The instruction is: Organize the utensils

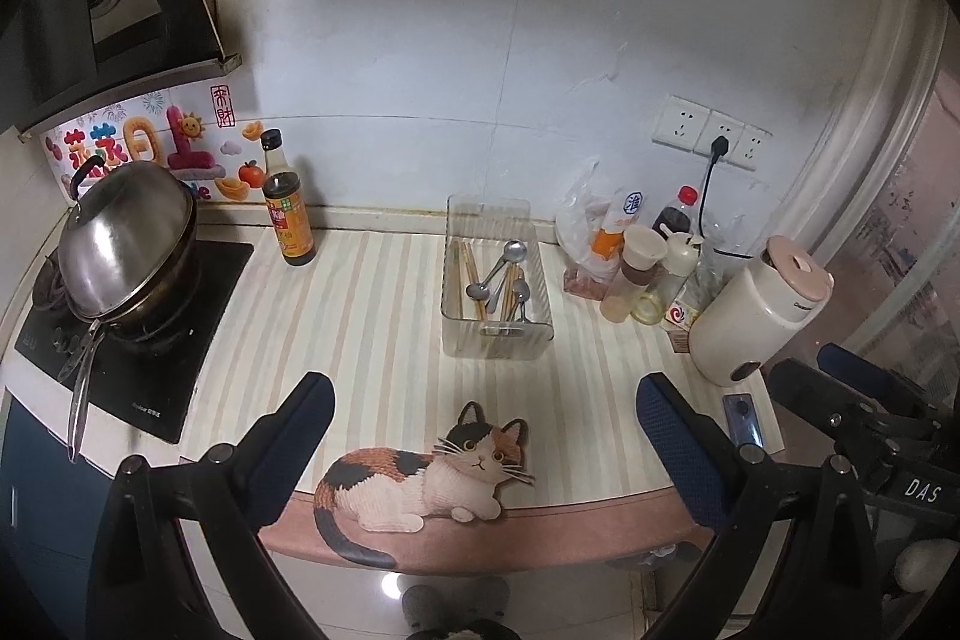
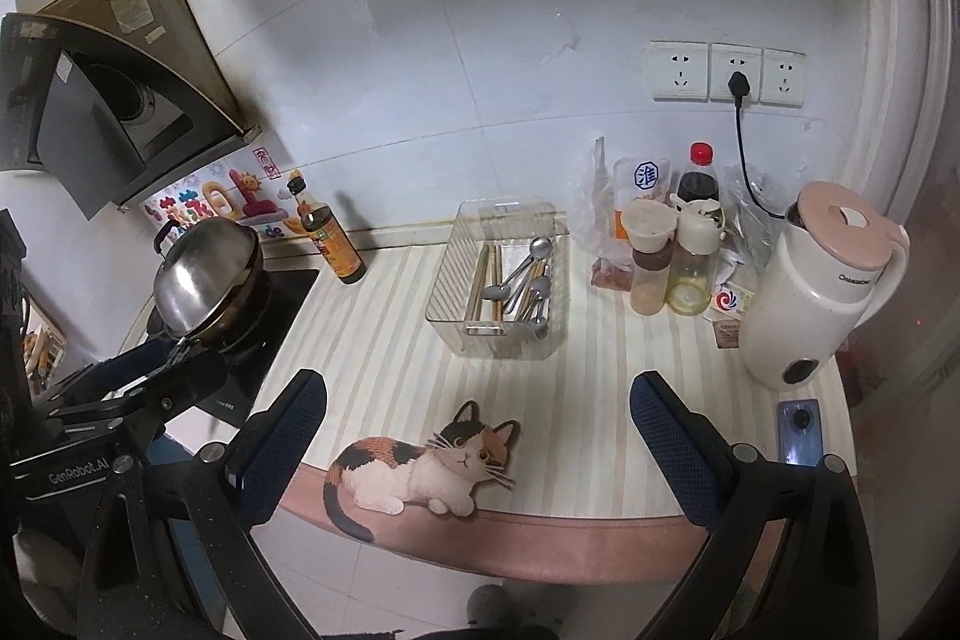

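Striped cream matting is covering the counter (image 1: 372, 316), and its rounded front edge is running just beneath both tools, where a calico cat-shaped mat (image 1: 420, 472) is lying with its tail drooping over the pinkish rim. Both tools are hanging off the counter's front, above the floor: the left gripper (image 1: 480, 436) is showing its blue-padded fingers (image 1: 300, 436) spread wide with nothing between them, and the right gripper (image 2: 474, 430) is standing equally wide and empty. Between the grippers and the clear plastic bin (image 1: 498, 274) the striped surface is lying bare, giving open room for a straight approach. That bin is sitting near the back wall at mid-counter, holding wooden chopsticks (image 1: 471, 274) along its left side and several metal spoons (image 1: 510, 274) heaped toward the right; how many spoons is hard to count through the ribbed wall. To the left, well apart from the bin, a dark sauce bottle (image 1: 291, 208) is standing upright beside the black cooktop (image 1: 150, 340), where a lidded steel wok (image 1: 126, 244) is sitting with its long handle jutting toward the counter's front edge. On the right, a cluster of seasoning bottles (image 2: 672, 256) and plastic bags is crowding just beside the bin, and a white electric kettle (image 2: 816, 292) is standing near the right edge with a phone (image 2: 798, 430) lying flat in front of it.
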`<act>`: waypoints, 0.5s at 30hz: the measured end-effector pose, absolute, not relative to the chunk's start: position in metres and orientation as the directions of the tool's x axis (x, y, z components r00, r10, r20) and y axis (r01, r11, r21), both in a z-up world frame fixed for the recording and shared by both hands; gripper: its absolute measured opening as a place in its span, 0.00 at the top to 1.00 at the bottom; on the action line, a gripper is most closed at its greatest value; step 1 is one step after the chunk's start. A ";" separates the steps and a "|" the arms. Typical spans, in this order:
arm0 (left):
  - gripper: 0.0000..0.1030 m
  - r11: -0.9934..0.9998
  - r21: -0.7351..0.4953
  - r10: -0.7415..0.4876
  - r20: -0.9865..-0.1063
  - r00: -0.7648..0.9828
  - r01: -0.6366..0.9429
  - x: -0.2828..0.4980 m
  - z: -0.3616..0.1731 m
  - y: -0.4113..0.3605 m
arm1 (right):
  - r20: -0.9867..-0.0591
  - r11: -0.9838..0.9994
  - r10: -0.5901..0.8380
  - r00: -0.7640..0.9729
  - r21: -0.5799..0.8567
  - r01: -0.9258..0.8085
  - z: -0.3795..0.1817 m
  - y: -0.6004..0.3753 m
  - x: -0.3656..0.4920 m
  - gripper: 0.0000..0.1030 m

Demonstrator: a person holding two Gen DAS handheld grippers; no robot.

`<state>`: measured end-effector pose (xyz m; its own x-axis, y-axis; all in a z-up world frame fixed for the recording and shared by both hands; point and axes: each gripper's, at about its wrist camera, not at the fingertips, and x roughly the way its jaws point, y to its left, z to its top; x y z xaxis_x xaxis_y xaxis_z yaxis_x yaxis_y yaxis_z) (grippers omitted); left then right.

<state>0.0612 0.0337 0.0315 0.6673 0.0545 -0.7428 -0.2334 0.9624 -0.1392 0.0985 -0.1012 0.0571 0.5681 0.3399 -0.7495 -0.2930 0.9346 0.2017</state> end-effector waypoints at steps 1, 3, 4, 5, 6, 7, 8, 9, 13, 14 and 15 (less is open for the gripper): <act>0.00 0.962 -0.139 0.055 -0.744 0.666 -0.235 0.063 0.031 0.034 | -0.750 0.933 0.343 0.566 0.202 -0.298 0.056 -0.101 0.101 0.01; 0.00 0.961 -0.138 0.058 -0.744 0.665 -0.238 0.064 0.032 0.036 | -0.750 0.930 0.348 0.563 0.201 -0.307 0.056 -0.100 0.105 0.01; 0.00 0.961 -0.137 0.058 -0.744 0.665 -0.238 0.065 0.032 0.035 | -0.750 0.929 0.349 0.562 0.200 -0.310 0.055 -0.099 0.107 0.01; 0.00 0.961 -0.137 0.060 -0.744 0.665 -0.239 0.066 0.032 0.035 | -0.750 0.929 0.350 0.561 0.201 -0.312 0.055 -0.098 0.108 0.01; 0.00 0.961 -0.136 0.062 -0.743 0.666 -0.241 0.066 0.033 0.036 | -0.751 0.928 0.350 0.559 0.199 -0.314 0.054 -0.098 0.110 0.01; 0.00 0.961 -0.136 0.063 -0.742 0.667 -0.242 0.067 0.033 0.036 | -0.752 0.927 0.351 0.558 0.198 -0.317 0.055 -0.098 0.110 0.01; 0.00 0.961 -0.137 0.062 -0.742 0.668 -0.241 0.067 0.034 0.037 | -0.752 0.927 0.353 0.557 0.198 -0.319 0.054 -0.097 0.112 0.01; 0.00 0.961 -0.135 0.064 -0.741 0.668 -0.242 0.067 0.034 0.037 | -0.752 0.927 0.352 0.557 0.197 -0.320 0.054 -0.096 0.112 0.01; 0.00 0.961 -0.131 0.068 -0.742 0.667 -0.244 0.068 0.034 0.038 | -0.754 0.927 0.349 0.557 0.191 -0.323 0.055 -0.094 0.115 0.01; 0.00 0.961 -0.129 0.069 -0.743 0.666 -0.244 0.069 0.034 0.039 | -0.754 0.927 0.347 0.557 0.188 -0.324 0.055 -0.094 0.115 0.01; 0.00 0.961 -0.129 0.069 -0.743 0.666 -0.244 0.070 0.033 0.040 | -0.755 0.927 0.348 0.556 0.188 -0.326 0.055 -0.094 0.116 0.01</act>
